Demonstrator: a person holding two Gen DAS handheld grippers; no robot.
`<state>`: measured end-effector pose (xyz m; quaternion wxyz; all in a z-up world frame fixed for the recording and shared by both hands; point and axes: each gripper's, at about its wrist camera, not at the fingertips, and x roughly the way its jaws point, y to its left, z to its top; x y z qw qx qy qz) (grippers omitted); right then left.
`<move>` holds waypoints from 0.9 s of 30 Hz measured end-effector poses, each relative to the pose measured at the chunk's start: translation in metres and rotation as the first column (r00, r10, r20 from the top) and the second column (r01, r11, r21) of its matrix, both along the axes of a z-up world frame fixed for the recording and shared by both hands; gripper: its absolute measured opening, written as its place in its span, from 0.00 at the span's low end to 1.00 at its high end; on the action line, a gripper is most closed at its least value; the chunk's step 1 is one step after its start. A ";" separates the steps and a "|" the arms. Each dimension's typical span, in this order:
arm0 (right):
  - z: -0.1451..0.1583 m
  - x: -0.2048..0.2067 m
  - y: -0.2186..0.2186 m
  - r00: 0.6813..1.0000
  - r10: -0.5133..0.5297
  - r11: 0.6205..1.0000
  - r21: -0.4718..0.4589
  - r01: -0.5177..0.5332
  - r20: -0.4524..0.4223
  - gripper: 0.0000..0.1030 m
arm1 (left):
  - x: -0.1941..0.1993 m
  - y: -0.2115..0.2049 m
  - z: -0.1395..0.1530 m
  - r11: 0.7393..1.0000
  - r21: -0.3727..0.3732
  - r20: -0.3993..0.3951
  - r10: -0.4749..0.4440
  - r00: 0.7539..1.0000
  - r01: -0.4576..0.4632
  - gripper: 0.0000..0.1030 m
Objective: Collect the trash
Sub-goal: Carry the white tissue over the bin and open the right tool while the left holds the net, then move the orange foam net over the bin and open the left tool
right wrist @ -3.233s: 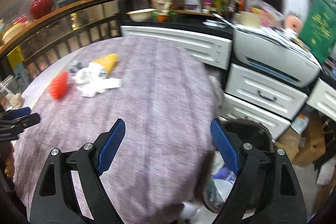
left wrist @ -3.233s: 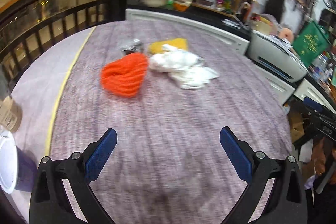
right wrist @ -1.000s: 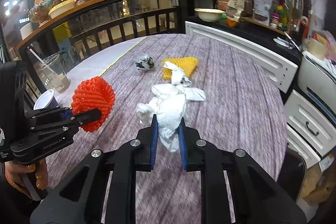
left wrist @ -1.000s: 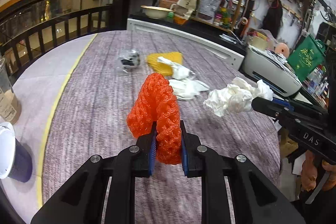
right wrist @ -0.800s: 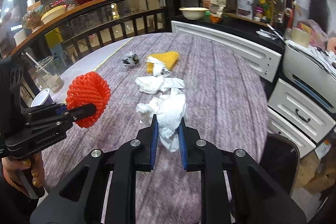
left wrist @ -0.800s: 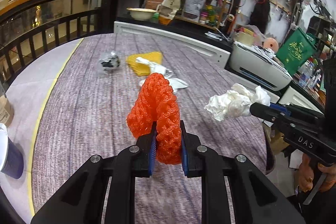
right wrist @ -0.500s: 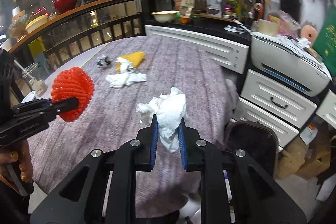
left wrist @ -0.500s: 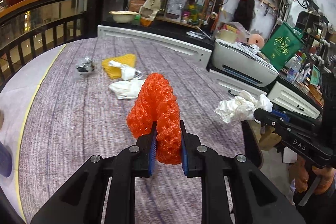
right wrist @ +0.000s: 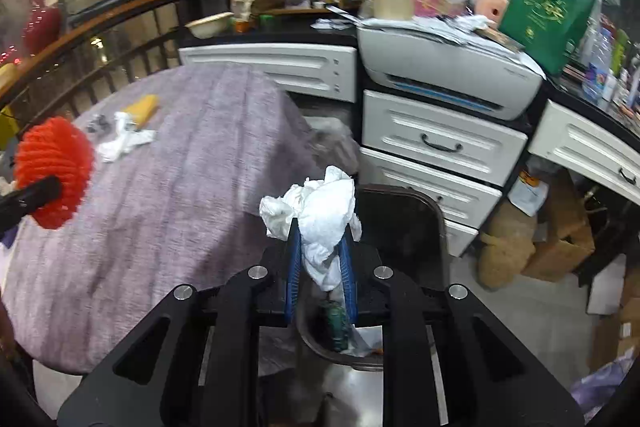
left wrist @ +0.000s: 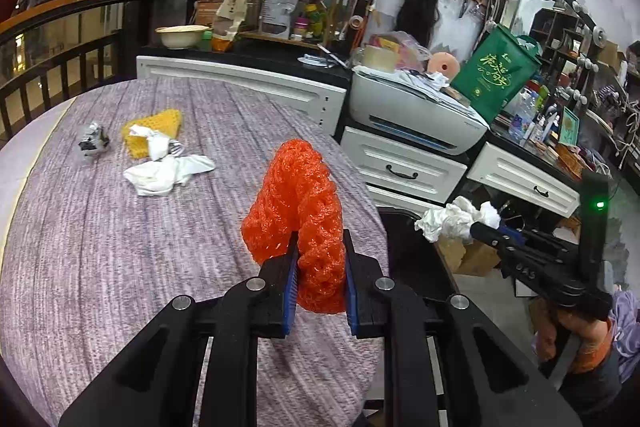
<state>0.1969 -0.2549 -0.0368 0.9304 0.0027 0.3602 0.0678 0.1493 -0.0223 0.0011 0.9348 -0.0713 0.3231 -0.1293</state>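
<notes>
The left tool (left wrist: 318,285) is clamped tight on an orange foam net sleeve (left wrist: 298,211), held up above the near edge of the round desk with its purple woven cloth (left wrist: 100,247). The right tool (right wrist: 320,267) is pinched shut on a crumpled white paper tissue (right wrist: 320,215), and it hangs past the desk edge, over a dark round trash bin (right wrist: 404,215) on the floor; bits of rubbish show inside the bin just beneath the blue pads.

Seen from the left tool, the right tool (left wrist: 486,227) sits off to the right with its tissue (left wrist: 456,219) over the bin (left wrist: 412,259). From the right tool, the orange sleeve (right wrist: 54,173) is far to the left, above the cloth.

Well ahead and left of the left tool, more litter lies on the desk: a flat white tissue (left wrist: 168,173), a yellow foam net sleeve (left wrist: 154,131) with a small white wad touching it, and a crumpled silver and black wrapper (left wrist: 94,143) just beyond to the left.
</notes>
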 end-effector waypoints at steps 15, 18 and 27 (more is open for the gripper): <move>-0.107 0.053 -0.039 0.961 -0.144 0.990 -0.021 0.143 -0.237 0.18 | 0.001 -0.036 -0.004 0.998 0.015 -0.016 -0.063 0.998 0.063 0.19; -0.125 0.059 -0.042 0.947 -0.160 0.987 -0.022 0.161 -0.278 0.32 | 0.001 -0.041 -0.006 0.997 0.014 -0.025 -0.073 0.997 0.074 0.19; -0.122 0.035 -0.062 0.942 -0.214 0.975 -0.001 0.222 -0.258 0.68 | 0.006 -0.064 -0.015 0.991 0.023 -0.059 -0.130 0.990 0.132 0.19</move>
